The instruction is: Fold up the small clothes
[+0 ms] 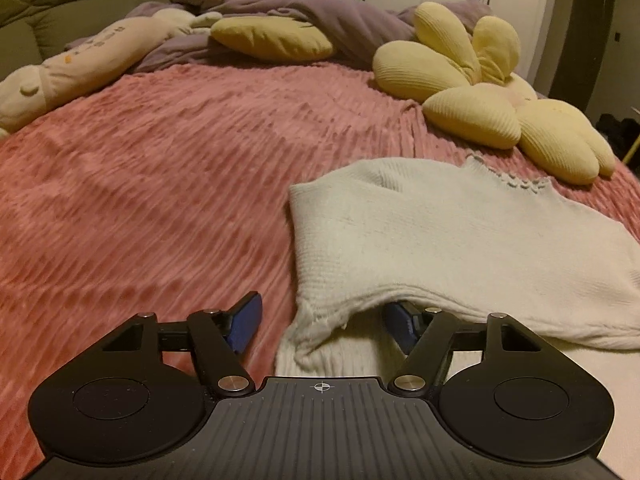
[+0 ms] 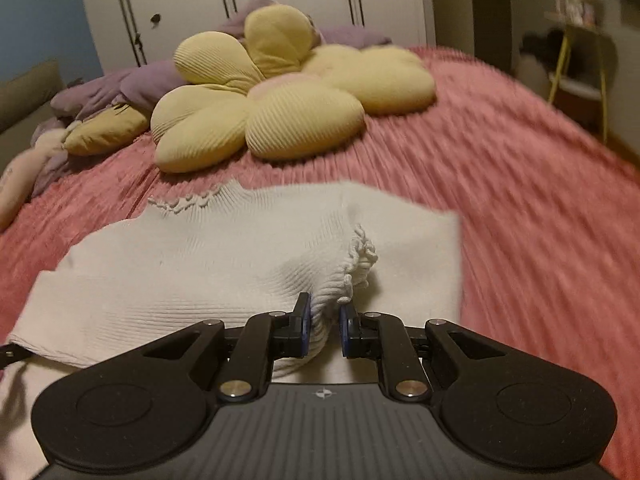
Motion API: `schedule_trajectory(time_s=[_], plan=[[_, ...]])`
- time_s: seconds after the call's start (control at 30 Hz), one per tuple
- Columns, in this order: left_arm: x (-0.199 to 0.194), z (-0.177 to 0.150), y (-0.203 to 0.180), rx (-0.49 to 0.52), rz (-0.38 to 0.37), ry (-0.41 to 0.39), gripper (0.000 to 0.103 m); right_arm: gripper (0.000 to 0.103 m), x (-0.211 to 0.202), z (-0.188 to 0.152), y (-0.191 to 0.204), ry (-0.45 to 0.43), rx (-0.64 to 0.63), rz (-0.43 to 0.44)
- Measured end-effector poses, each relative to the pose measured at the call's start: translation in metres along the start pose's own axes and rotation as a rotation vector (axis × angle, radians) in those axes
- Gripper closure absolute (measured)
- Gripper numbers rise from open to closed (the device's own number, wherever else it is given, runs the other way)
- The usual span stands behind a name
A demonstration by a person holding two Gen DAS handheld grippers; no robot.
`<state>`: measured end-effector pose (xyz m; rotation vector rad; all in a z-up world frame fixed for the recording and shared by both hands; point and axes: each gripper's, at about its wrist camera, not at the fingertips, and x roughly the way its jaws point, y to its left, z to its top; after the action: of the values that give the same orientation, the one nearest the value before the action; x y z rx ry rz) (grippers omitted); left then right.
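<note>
A cream knitted sweater (image 1: 440,236) lies partly folded on the pink ribbed bedspread (image 1: 160,184). My left gripper (image 1: 324,322) stands open at the sweater's near left corner. Its right blue finger (image 1: 400,322) is tucked under the folded edge, its left finger (image 1: 246,322) is over bare bedspread, and loose cloth lies between them unpressed. In the right wrist view the sweater (image 2: 200,264) spreads to the left, and my right gripper (image 2: 324,320) is shut on the ribbed sleeve end just below its frilly cuff (image 2: 358,260), bunching the cloth.
A yellow flower-shaped cushion (image 1: 480,112) (image 2: 280,100) sits just beyond the sweater. Farther back lie a purple quilt (image 1: 320,12), a yellow pillow (image 1: 272,38) and a long cream plush toy (image 1: 80,64). A yellow-legged side table (image 2: 580,60) stands past the bed's right edge.
</note>
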<state>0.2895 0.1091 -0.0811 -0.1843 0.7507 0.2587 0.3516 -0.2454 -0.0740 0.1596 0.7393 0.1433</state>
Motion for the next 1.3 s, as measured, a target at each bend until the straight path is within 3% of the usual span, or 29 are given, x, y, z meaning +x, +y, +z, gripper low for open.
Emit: schedule_trajectory(time_s=[0.13,0.3,0.43,0.57,0.7,0.8,0.87,0.93,1.0,1.13,1.3], plan=[[0.0,0.004,0.005,-0.03,0.036,-0.022,0.038,0.09,-0.006,-0.002,-0.012,-0.008,0.063,0.042],[-0.001,0.001,0.011,-0.051,0.083,-0.04,0.033,0.09,-0.019,-0.001,-0.01,-0.099,0.043,-0.011],[-0.004,-0.002,0.02,-0.08,0.033,-0.013,0.025,0.089,-0.001,-0.009,-0.027,0.008,0.096,-0.002],[-0.013,-0.001,0.025,-0.083,-0.005,-0.028,0.022,0.084,-0.004,-0.006,-0.049,0.034,0.233,0.121],[-0.029,0.0,0.023,-0.079,-0.015,-0.058,0.022,0.083,-0.001,-0.006,-0.054,0.052,0.273,0.153],[-0.046,0.004,0.023,-0.071,0.0,-0.123,0.022,0.089,-0.005,-0.004,-0.042,0.038,0.173,0.114],[-0.051,0.008,0.023,-0.06,0.019,-0.151,0.022,0.09,-0.017,-0.002,-0.032,-0.018,0.104,0.117],[-0.049,0.013,0.023,-0.059,0.025,-0.147,0.022,0.09,-0.028,0.001,-0.027,-0.074,0.069,0.098],[-0.045,0.016,0.023,-0.068,0.017,-0.129,0.022,0.089,-0.032,0.001,-0.022,-0.097,0.036,0.022],[-0.038,0.017,0.013,-0.041,-0.014,-0.102,0.022,0.079,-0.024,-0.004,-0.024,-0.028,0.021,-0.118],[-0.025,0.017,-0.019,0.037,-0.048,-0.101,0.022,0.077,-0.034,0.0,-0.013,-0.096,0.003,-0.101]])
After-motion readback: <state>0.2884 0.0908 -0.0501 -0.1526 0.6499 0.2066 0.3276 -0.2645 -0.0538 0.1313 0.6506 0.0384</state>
